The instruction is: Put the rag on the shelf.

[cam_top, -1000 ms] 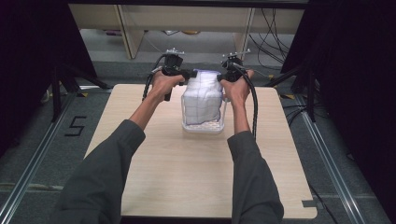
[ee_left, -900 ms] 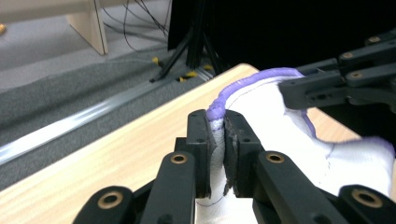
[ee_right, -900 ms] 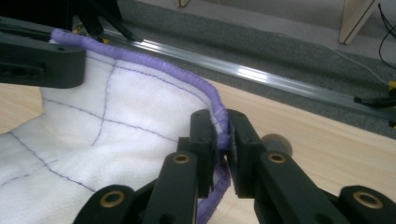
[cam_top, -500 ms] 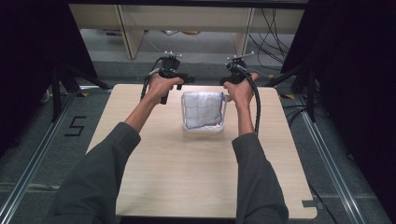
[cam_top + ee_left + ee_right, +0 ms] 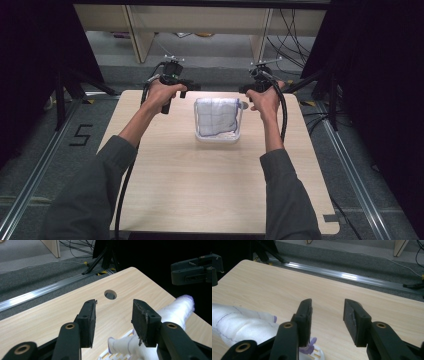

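Grey carpet and a bright metal rail run past the far edge of my counter (image 5: pixel 210 190), a pale wood-grain top with a round hole (image 5: pixel 110 294) near its far side. My left tool (image 5: pixel 192 87) sits in my left hand (image 5: pixel 162 94) at the far left of the basket, its jaws spread apart with bare wood showing between them in the left gripper view (image 5: pixel 113 315). My right tool (image 5: pixel 246 90), in my right hand (image 5: pixel 263 99), is held at the far right of the basket, jaws likewise parted and gripping nothing in the right gripper view (image 5: pixel 327 317). Neither one touches the cloth. Between the two tools stands a small white plastic basket (image 5: pixel 218 139) with slotted walls, on the far half of the counter near its middle. A white quilted cloth (image 5: pixel 217 116) with faint purple stitch lines and purple edging fills it and bulges above the rim; one rolled end lies just beside my left tool's right jaw (image 5: pixel 175 310), and a purple corner (image 5: pixel 308 346) pokes out under my right tool's left jaw. Black cables (image 5: pixel 285 112) trail from both tools back along my grey sleeves (image 5: pixel 290 200).
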